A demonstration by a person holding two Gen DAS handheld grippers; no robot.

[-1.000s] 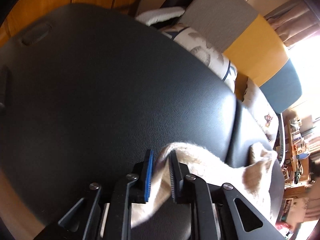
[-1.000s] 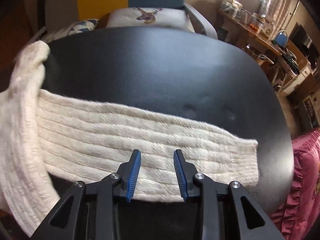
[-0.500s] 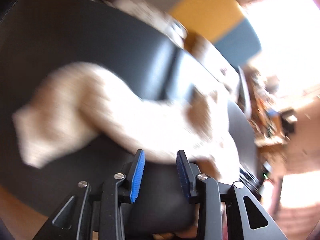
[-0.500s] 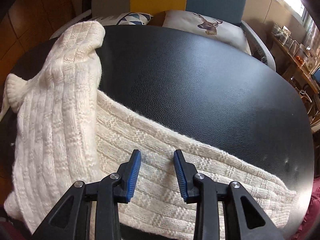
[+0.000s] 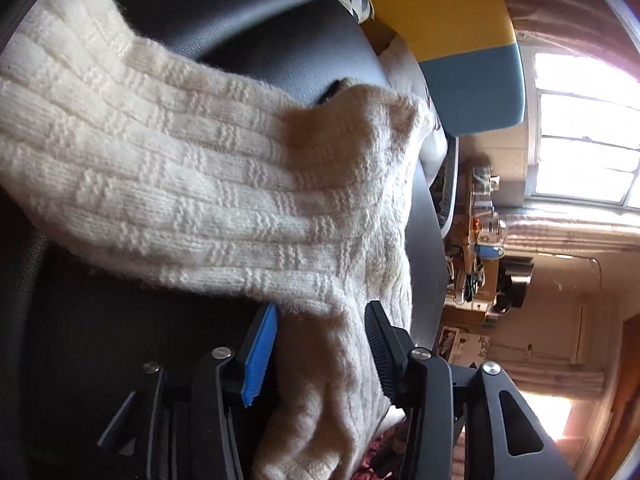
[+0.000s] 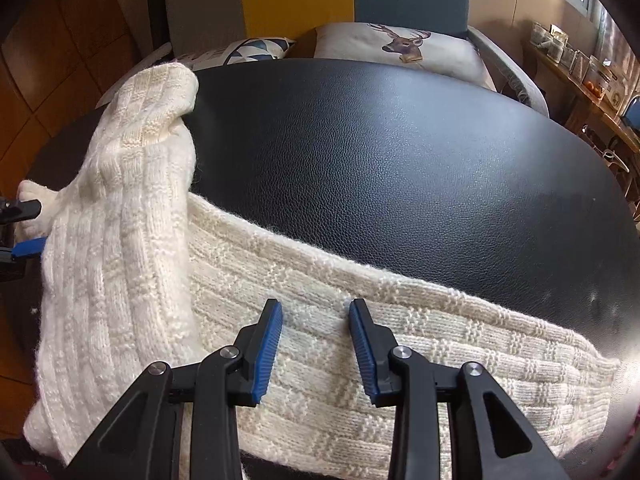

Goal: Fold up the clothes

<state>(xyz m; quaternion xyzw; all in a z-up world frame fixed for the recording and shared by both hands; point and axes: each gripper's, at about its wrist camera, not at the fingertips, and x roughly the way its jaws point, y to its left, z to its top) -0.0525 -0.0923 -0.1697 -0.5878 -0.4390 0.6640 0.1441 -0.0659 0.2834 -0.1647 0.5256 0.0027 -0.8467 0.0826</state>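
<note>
A: Where is the cream knitted scarf (image 6: 360,360)?
B: Lying on the black leather-look worktop (image 6: 400,160), one long stretch along the near edge, the other part doubled back over it at the left and running up toward the far side.
A: And the left gripper (image 5: 320,344)?
B: Its jaws have just been opening. The scarf (image 5: 200,184) passes between them, but the pads stand clear of the wool, so it is released.
A: The right gripper (image 6: 316,344)?
B: Poised over the middle of the long stretch, jaws parted, gripping nothing; whether the tips touch the knit I cannot tell.
A: Anything behind?
B: A deer-print cushion (image 6: 400,46) on a sofa past the worktop's far edge.
</note>
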